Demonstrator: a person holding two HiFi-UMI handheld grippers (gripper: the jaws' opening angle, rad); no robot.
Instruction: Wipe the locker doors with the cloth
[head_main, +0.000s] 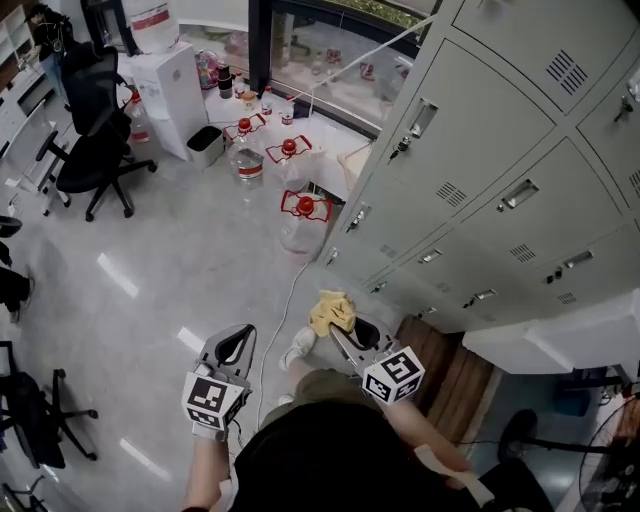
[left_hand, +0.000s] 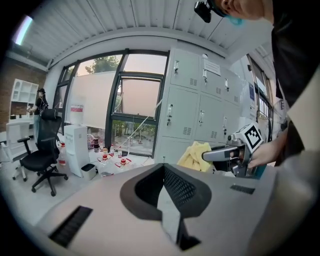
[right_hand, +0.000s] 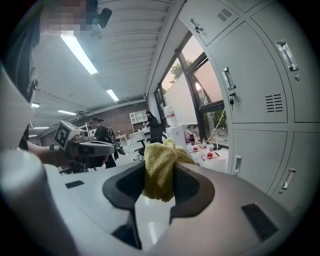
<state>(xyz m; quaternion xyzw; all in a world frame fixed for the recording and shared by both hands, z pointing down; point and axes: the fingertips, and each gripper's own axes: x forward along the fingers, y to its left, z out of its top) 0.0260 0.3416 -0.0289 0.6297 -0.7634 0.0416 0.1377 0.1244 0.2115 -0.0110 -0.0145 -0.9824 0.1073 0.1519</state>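
The grey lockers (head_main: 480, 150) fill the right side of the head view, several doors with handles and vents; they also show as lockers (left_hand: 192, 105) and lockers (right_hand: 260, 100) in the two gripper views. My right gripper (head_main: 345, 330) is shut on a bunched yellow cloth (head_main: 331, 311) and held near the lowest locker row, apart from the doors. The cloth (right_hand: 160, 172) sticks up between the right gripper (right_hand: 161, 182) jaws. My left gripper (head_main: 236, 343) hangs over the floor to the left, jaws together and holding nothing. In the left gripper view, the left gripper (left_hand: 163, 172) points toward the window.
Water bottles with red handles (head_main: 303, 215) stand on the floor by the locker corner, with a small black bin (head_main: 205, 145) and a white cabinet (head_main: 175, 95) behind. A black office chair (head_main: 95, 150) stands at left. A white cable (head_main: 275, 330) runs across the floor.
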